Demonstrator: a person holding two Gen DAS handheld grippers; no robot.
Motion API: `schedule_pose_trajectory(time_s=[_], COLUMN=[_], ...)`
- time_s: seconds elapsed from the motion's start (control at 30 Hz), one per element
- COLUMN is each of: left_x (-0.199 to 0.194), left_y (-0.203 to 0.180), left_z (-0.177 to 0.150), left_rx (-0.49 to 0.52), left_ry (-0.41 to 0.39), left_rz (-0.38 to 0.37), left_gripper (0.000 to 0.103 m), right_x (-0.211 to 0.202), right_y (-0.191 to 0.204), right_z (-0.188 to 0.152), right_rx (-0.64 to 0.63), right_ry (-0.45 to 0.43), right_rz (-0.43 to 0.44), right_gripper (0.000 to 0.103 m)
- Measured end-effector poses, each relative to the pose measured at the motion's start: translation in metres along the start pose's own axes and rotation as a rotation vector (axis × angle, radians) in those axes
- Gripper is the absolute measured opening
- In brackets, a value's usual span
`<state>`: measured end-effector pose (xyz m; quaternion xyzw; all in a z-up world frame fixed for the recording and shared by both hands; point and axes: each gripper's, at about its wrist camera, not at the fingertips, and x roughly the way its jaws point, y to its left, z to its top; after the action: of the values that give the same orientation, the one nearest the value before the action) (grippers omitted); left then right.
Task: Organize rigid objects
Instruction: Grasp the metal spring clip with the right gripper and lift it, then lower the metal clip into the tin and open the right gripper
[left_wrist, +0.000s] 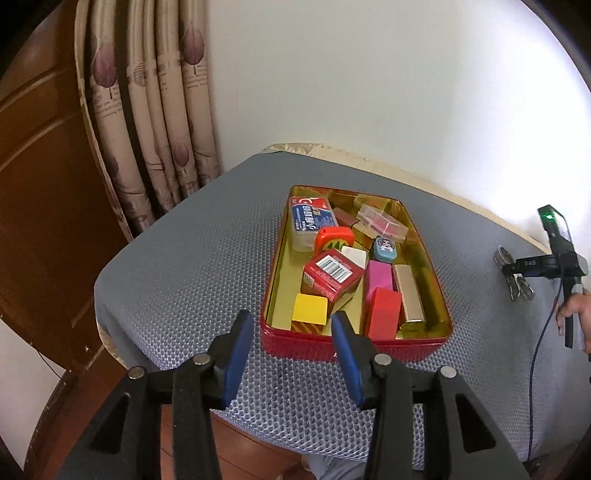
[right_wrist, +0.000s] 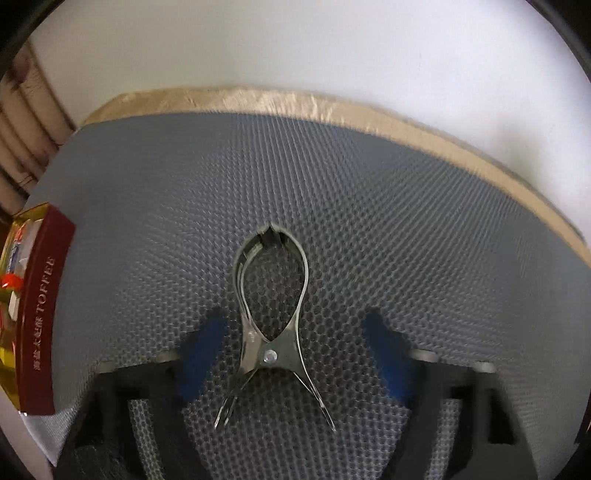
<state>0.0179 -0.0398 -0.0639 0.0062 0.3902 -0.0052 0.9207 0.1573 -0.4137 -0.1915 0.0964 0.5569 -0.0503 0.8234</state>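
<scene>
Right wrist view: we see the metal clip (right_wrist: 271, 325) flat on the grey mesh mat (right_wrist: 388, 229), long axis running near to far, its closed loop end pointing far, between our right gripper's (right_wrist: 295, 354) wide-spread fingers. Our left gripper (left_wrist: 293, 349) gapes wide near the red tin (left_wrist: 351, 345).

- The shiny silver metal clip (right_wrist: 271, 325) looks smooth and bright.
- The grey mesh cloth mat (right_wrist: 369, 229) looks bumpy and dull.
- The red tin box (left_wrist: 354, 347) has a glossy gold inside.
- The blurry blue finger pads (right_wrist: 201, 354) may be soft rubber.
</scene>
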Motion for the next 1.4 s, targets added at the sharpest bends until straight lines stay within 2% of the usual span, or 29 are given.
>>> schedule_pose_trajectory(time_s=[0.03,0.1,0.23,0.4,0.6,0.73,0.8,0.97,1.27,1.4], left_x=[0.002,0.003,-0.002,-0.010,-0.007,-0.002,0.000,0.008,0.016,0.022], left_y=[-0.002,-0.004,-0.004,0.006,0.021,0.029,0.033,0.038,0.037,0.038], left_z=[0.000,-0.001,-0.001,0.002,0.003,0.002,0.003,0.002,0.003,0.002], left_rx=[0.010,0.021,0.014,-0.038,-0.099,-0.130,-0.136,-0.144,-0.132,-0.137], left_ry=[0.007,0.011,-0.008,-0.032,-0.009,0.016,0.025,0.055,0.077,0.106], left_rz=[0.002,0.004,0.016,0.035,0.067,0.072,0.087,0.074,0.076,0.068], left_gripper=[0.045,0.045,0.045,0.045,0.047,0.047,0.047,0.047,0.047,0.047], right_x=[0.000,-0.001,-0.015,-0.058,-0.113,-0.119,-0.107,-0.082,-0.054,-0.045], right_y=[0.006,0.010,0.016,0.042,0.132,0.200,0.230,0.264,0.273,0.284], right_z=[-0.001,-0.002,-0.003,-0.004,-0.004,-0.014,-0.016,-0.024,-0.026,-0.030], right_rx=[-0.032,-0.054,-0.046,-0.033,-0.104,-0.164,-0.176,-0.163,-0.140,-0.160], right_ry=[-0.006,-0.003,-0.031,-0.083,-0.114,-0.084,-0.065,-0.022,0.002,-0.007], right_rz=[-0.040,-0.049,0.004,0.140,0.372,0.452,0.464,0.466,0.419,0.373], right_gripper=[0.031,0.030,0.030,0.030,0.030,0.030,0.030,0.030,0.031,0.031])
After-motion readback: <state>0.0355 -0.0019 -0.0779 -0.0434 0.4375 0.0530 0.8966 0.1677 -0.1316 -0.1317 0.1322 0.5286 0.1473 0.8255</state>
